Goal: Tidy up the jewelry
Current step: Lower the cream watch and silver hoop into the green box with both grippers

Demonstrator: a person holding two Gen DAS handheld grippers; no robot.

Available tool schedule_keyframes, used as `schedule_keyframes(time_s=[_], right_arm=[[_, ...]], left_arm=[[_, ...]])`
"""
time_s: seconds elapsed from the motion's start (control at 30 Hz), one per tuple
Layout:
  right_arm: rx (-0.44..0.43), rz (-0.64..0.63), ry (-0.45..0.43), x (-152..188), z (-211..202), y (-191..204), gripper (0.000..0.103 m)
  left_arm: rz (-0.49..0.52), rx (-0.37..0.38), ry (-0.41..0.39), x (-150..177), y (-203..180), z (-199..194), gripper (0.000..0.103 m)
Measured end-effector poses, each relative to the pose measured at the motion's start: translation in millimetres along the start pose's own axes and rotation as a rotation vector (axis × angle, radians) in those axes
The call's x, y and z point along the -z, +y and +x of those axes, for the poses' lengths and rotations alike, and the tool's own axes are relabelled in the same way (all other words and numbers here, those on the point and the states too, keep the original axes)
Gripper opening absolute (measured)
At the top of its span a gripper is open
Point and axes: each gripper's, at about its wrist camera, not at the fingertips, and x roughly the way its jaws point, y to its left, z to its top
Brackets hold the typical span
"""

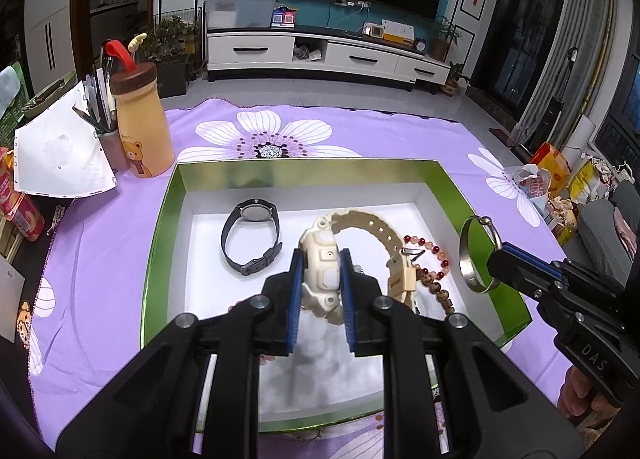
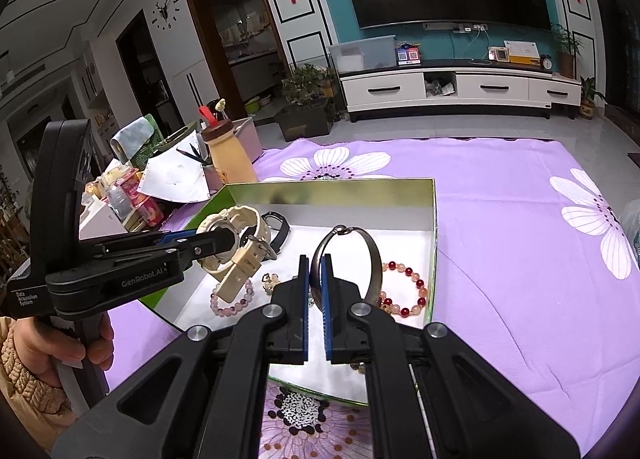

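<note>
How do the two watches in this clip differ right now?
The cream watch is chunky and pale, clamped at its case between the left tongs above the box. The black watch is slimmer and dark, lying untouched on the box floor. The cream strap hangs open; the black strap forms a loop. Both have round cases.

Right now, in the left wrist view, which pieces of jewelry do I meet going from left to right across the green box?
Black watch → cream watch clamped in the left gripper → red and pink bead bracelet → silver bangle pinched by the right gripper, over the green box's right wall.
</note>
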Motion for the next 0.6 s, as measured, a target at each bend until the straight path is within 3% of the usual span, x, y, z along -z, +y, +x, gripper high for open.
schedule_keyframes(time_s=[0.6], right_arm=[[0.027,-0.002,0.009,1,7,-4,0.005]], left_arm=[[0.005,-0.008,0.022,-1,2,12,0.017]])
